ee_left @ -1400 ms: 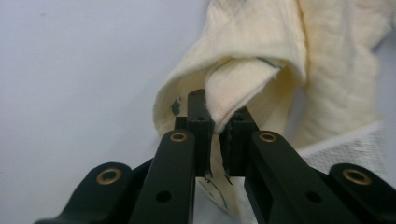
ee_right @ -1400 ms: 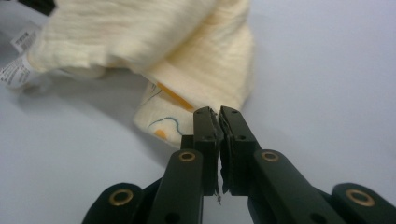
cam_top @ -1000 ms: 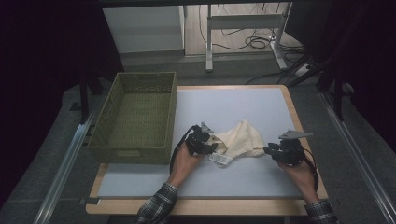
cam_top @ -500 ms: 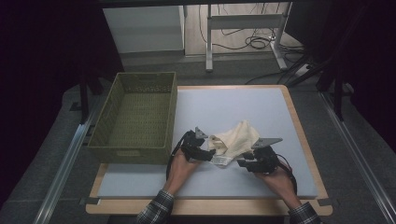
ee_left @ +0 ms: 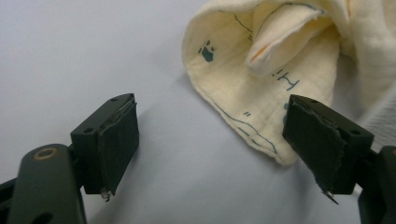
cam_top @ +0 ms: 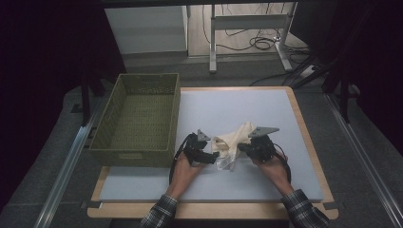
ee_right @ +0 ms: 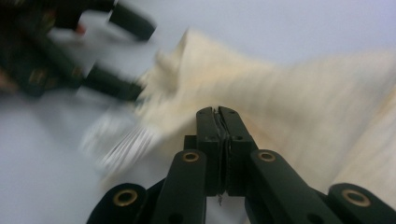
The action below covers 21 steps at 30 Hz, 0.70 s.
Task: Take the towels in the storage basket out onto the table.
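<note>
cream cloth [cam_top: 234, 137] lies between left gripper [cam_top: 207, 154] and right gripper [cam_top: 244, 148]

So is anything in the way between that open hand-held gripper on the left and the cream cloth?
Nothing visible. The left hand-held gripper stands open on bare table, with the cloth edge right by one jaw.

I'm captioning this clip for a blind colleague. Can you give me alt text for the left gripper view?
The left gripper holds its two black jaws wide open just above a pale grey table, with nothing between them. A crumpled cream cloth with small teal printed marks lies just beyond, its folded edge beside the right-hand jaw.
</note>
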Each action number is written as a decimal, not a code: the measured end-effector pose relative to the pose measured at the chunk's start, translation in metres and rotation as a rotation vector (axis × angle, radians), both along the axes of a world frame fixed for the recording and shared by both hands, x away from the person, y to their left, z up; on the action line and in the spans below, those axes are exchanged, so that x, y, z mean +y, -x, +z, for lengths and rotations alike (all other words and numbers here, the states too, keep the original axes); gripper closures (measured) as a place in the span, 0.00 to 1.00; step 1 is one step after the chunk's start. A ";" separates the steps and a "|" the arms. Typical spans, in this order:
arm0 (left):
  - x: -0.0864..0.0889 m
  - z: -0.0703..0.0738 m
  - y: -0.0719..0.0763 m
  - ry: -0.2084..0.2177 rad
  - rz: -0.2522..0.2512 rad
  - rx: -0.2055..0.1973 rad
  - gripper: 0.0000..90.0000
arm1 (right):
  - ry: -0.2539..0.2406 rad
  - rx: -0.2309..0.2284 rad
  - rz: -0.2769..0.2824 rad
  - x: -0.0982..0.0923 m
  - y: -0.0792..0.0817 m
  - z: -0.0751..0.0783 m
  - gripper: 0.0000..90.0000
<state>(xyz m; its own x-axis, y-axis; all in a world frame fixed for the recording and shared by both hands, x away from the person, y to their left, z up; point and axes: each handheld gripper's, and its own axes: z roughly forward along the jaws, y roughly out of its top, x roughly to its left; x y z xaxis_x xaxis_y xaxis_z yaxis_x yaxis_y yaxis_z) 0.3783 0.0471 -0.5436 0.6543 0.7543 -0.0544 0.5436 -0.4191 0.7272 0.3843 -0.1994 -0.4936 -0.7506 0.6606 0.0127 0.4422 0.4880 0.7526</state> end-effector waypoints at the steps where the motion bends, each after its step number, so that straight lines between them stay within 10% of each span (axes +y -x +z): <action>1: 0.000 0.000 0.000 0.001 0.001 -0.001 0.21 | -0.004 -0.004 -0.001 0.003 -0.007 0.004 0.98; 9: 0.000 0.000 0.000 0.001 0.001 -0.005 0.21 | 0.016 0.009 0.000 0.023 -0.039 0.020 0.93; 21: 0.000 0.000 0.000 -0.001 0.001 -0.002 0.21 | 0.028 0.083 0.053 0.009 0.011 -0.006 0.57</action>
<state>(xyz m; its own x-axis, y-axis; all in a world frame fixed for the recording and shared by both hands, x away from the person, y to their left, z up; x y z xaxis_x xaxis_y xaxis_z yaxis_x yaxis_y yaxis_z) 0.3782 0.0472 -0.5438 0.6539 0.7548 -0.0522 0.5423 -0.4196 0.7279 0.3731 -0.1902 -0.4994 -0.7814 0.6213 0.0581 0.4754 0.5324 0.7004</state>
